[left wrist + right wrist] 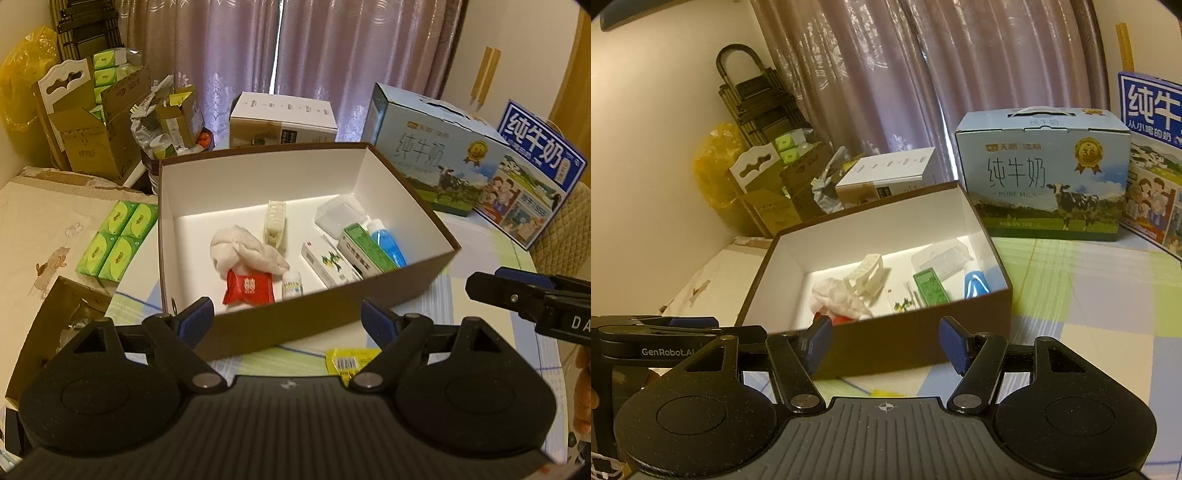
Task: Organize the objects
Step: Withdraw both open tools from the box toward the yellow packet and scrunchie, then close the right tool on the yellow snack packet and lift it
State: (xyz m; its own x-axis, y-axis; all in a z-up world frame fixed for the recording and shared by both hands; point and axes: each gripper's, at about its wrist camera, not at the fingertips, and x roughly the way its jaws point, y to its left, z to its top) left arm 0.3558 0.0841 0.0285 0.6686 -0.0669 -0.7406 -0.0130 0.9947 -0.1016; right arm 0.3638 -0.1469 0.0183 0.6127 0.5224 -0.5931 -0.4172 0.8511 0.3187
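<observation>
A brown box (pixel 417 280) with a white inside stands open on the table. In it lie a pale cloth bundle (pixel 247 247), a red packet (pixel 248 290), a small white bottle (pixel 293 284), a white carton (pixel 327 264), a green carton (pixel 369 247), a blue bottle (pixel 388 243), a clear case (pixel 338 216) and a cream pill organiser (pixel 275 225). My left gripper (pixel 286 314) is open and empty just before the box's near wall. My right gripper (pixel 886 336) is open and empty before the same box (pixel 979 306). A yellow packet (pixel 349 363) lies on the table below the left gripper.
Two milk cartons (pixel 436 162) (pixel 535 173) stand at the back right. Green tissue packs (pixel 118 240) lie left of the box. A white carton (pixel 280 118) and open cardboard boxes (pixel 92 140) crowd the back left, before a curtain.
</observation>
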